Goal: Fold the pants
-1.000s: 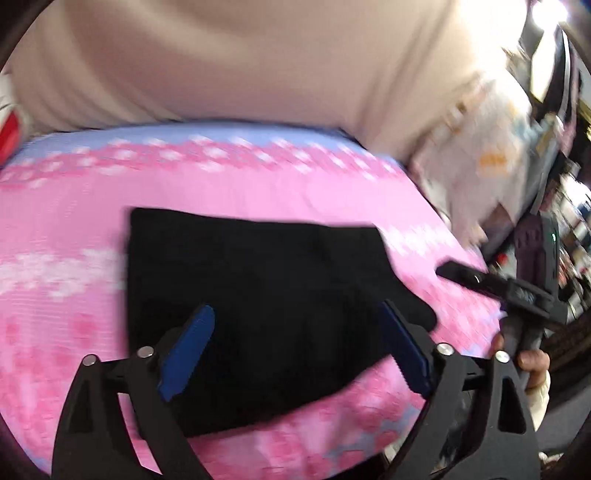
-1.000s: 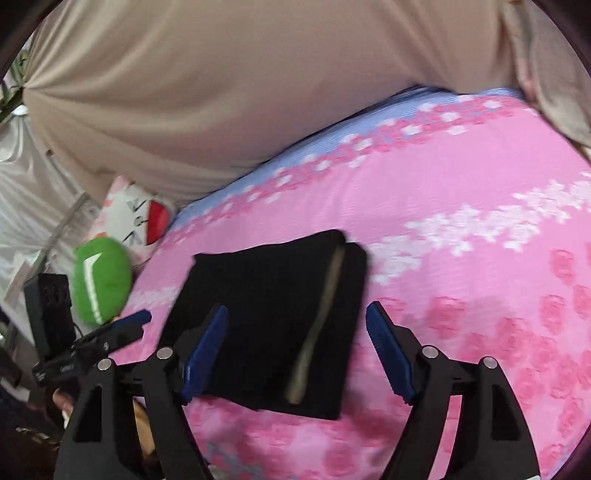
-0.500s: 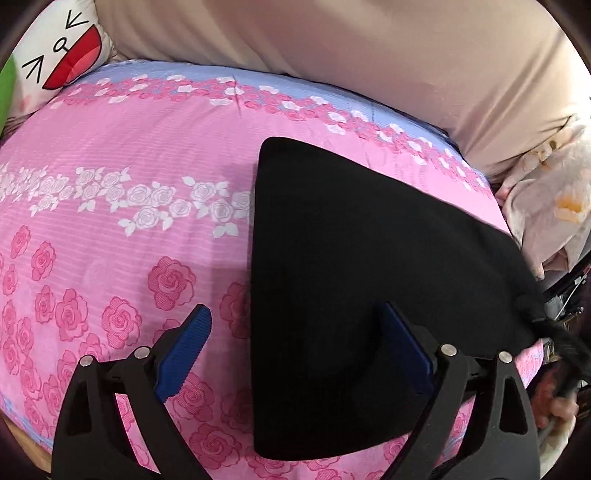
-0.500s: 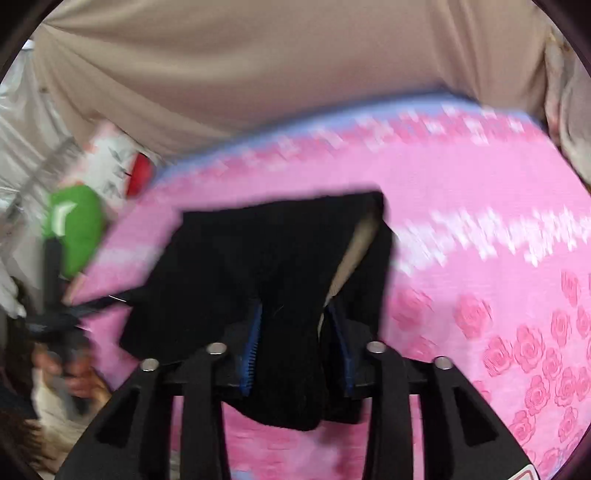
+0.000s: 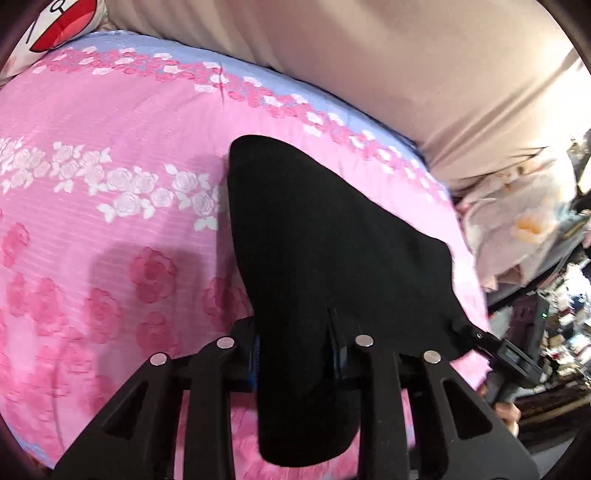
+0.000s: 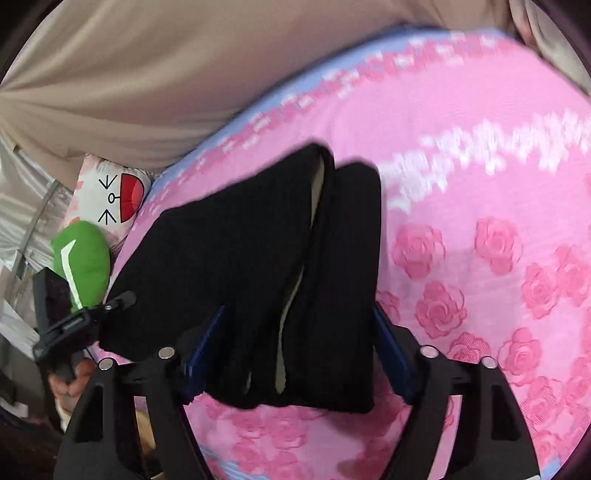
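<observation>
Left wrist view: folded black pants lie on the pink rose-print bed, toward its right edge and running from the near edge inward. Left gripper at the near edge of the bed, jaws closing, with the near end of the pants bunched between them and the blue pads pressing the cloth. Right gripper visible at the bed's right edge, at the pants' corner. Beige curtain along the far edge; cartoon pillow at the far left corner. Right wrist view: pants sit near the bed's left edge, a pale lining strip showing in the fold. Right gripper jaws opening, pants between the blue pads but not squeezed. Left gripper touches the pants' left edge. Green cushion and pillow off the left edge.
</observation>
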A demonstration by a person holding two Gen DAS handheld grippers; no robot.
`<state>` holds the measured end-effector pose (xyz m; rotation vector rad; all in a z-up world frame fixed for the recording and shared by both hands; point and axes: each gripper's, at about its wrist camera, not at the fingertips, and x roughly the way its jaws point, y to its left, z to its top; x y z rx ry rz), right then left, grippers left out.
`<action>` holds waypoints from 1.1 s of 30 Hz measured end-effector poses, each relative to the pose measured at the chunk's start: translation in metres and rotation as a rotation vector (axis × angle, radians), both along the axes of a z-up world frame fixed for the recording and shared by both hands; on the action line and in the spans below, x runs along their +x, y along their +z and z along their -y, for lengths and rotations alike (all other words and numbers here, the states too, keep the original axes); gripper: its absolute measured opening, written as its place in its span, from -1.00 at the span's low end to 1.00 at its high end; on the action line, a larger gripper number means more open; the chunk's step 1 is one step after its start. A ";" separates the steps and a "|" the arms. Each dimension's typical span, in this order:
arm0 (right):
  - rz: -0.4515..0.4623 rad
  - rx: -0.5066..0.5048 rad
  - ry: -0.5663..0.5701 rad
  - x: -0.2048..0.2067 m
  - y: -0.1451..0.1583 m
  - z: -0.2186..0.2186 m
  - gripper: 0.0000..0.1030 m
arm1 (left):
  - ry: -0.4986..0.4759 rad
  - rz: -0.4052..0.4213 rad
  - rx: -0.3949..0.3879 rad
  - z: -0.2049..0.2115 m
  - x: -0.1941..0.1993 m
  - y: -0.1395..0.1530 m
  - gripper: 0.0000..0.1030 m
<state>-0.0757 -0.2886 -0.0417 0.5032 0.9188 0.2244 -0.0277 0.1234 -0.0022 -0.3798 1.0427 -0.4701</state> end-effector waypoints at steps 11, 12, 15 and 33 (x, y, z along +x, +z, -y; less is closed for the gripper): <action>0.002 0.052 0.023 0.001 -0.007 -0.015 -0.31 | -0.027 -0.011 0.089 0.016 -0.007 -0.019 -0.39; 0.023 0.050 0.034 -0.005 0.005 -0.017 -0.35 | -0.034 0.001 0.090 0.016 -0.006 -0.012 -0.40; 0.058 0.052 0.063 -0.025 0.033 -0.020 -0.34 | -0.071 0.021 0.131 0.016 -0.018 0.006 -0.37; 0.009 -0.242 0.111 0.083 0.002 -0.046 -1.00 | 0.085 0.116 0.429 0.065 0.026 -0.012 0.78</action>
